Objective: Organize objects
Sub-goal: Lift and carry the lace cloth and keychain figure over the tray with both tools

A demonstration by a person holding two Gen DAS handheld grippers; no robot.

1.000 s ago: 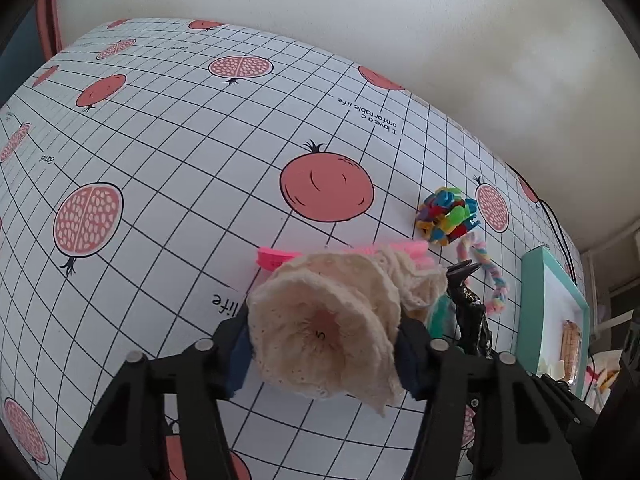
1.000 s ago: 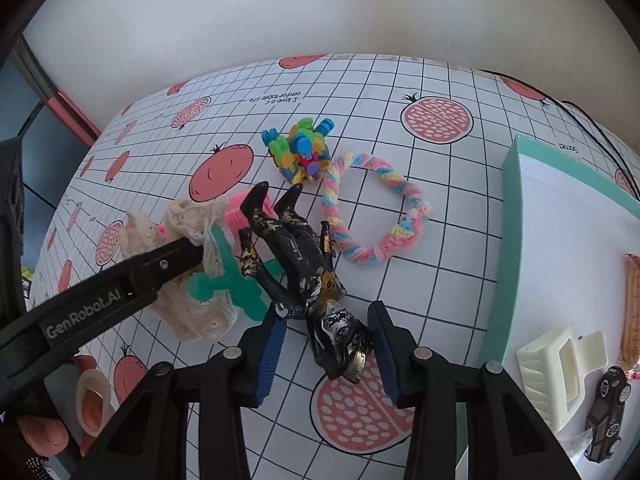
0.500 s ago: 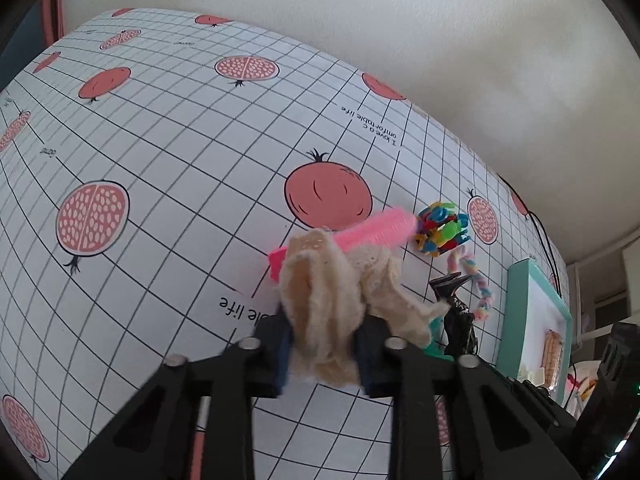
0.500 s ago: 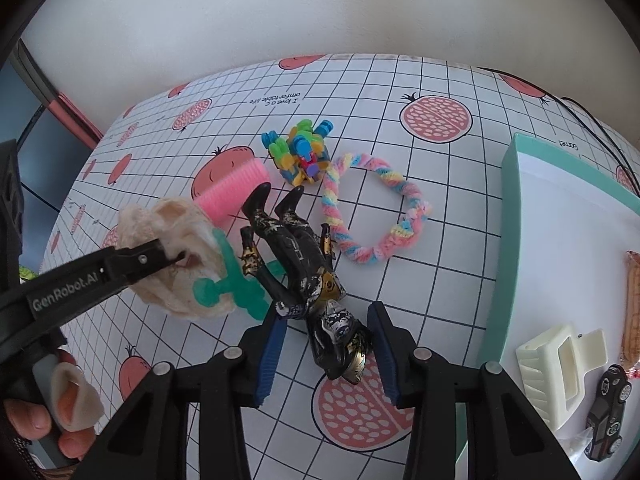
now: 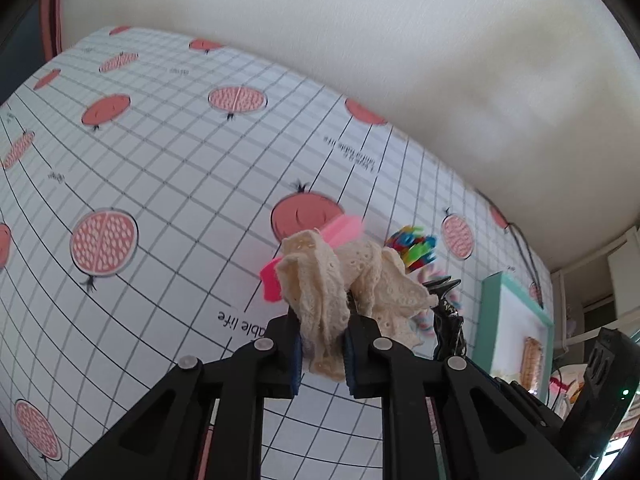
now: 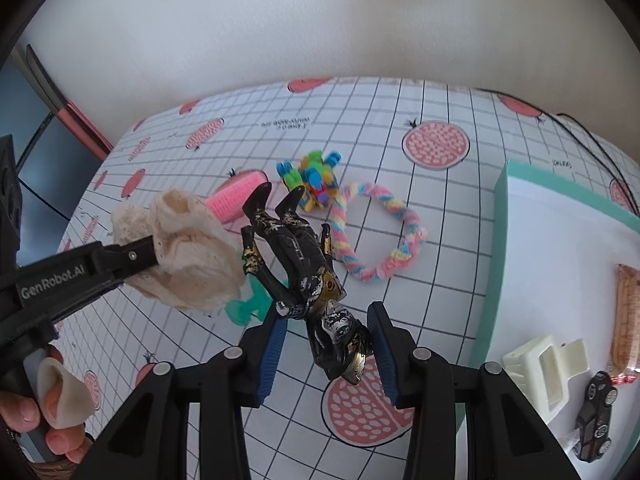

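Progress: partial, by judgement. Tray (image 6: 500,240), teal-rimmed, at the right of the cloth, already holds a white clip (image 6: 540,368), a toy car (image 6: 596,412) and a wrapped snack (image 6: 628,316). Two items are in hand; four lie loose on the cloth. Most of the sorting looks still to do.

Left gripper (image 5: 322,354): fingers pressed onto a lace cloth (image 5: 340,280), which is lifted clear of the table. Seen from the right wrist view, the cloth (image 6: 188,256) hangs bunched off the finger ends, above and left of the figure.

Lace cloth: cream, eyelet-patterned, soft, crumpled into folds; edges droop below the pads. Likely to drag or snag on neighbours if carried low.

Right gripper (image 6: 326,352): fingers spread on either side of the head of a figure (image 6: 300,264); the right pad looks touching or just beside it, the left apart.

Figure: black with gold and silver wear, rigid, lying on its back, legs pointing away, head towards the gripper.

Loose on the tablecloth (image 6: 440,272):
- pink brush (image 6: 236,196), behind the cloth, just left of the figure's feet;
- multicolour block ball (image 6: 314,178), just beyond the feet;
- pastel rope ring (image 6: 376,232), touching the ball, right of the figure;
- green piece (image 6: 244,308), partly hidden under the figure and cloth; shape unclear.
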